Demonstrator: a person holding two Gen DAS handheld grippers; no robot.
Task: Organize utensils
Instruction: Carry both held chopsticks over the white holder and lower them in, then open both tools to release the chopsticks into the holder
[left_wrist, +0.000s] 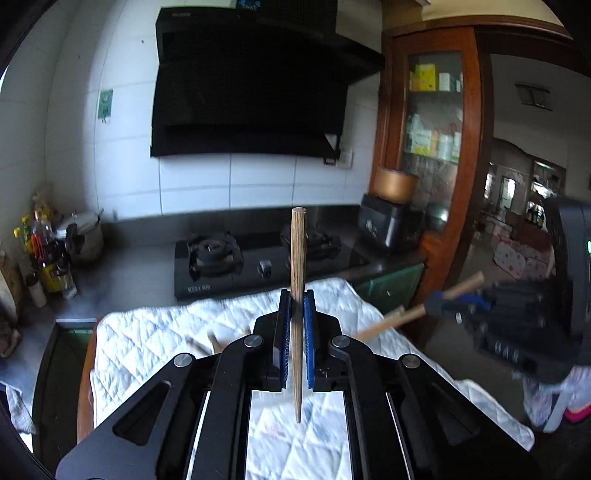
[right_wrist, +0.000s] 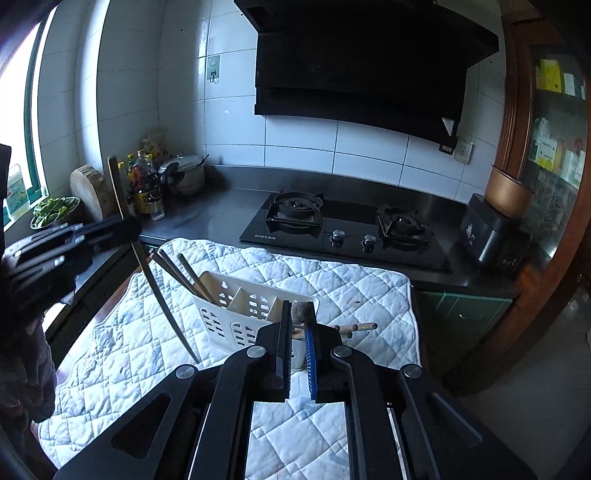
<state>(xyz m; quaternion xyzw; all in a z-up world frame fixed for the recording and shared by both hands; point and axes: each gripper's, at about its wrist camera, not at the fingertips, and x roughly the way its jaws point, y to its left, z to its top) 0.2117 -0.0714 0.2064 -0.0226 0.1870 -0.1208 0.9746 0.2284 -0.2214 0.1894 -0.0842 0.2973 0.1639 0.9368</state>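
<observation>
My left gripper (left_wrist: 295, 295) is shut on a wooden chopstick (left_wrist: 298, 254) that stands upright between its blue pads, above a white quilted cloth (left_wrist: 159, 332). My right gripper (right_wrist: 299, 308) is shut on a wooden-handled utensil (right_wrist: 301, 313), seen end-on. From the left wrist view, that handle (left_wrist: 467, 286) sticks out on both sides of the right gripper (left_wrist: 439, 301). A white slotted caddy (right_wrist: 236, 310) stands on the cloth (right_wrist: 351, 280) just ahead, with a few chopsticks (right_wrist: 186, 271) leaning in its left compartment. At the left, the left gripper (right_wrist: 125, 225) holds its chopstick (right_wrist: 155, 288) beside the caddy.
Wooden sticks (right_wrist: 356, 327) lie on the cloth right of the caddy. Behind the cloth is a black gas hob (right_wrist: 351, 229) on a dark counter, with bottles (right_wrist: 146, 184) and a pot at the back left, and a black appliance (right_wrist: 487, 232) at the right.
</observation>
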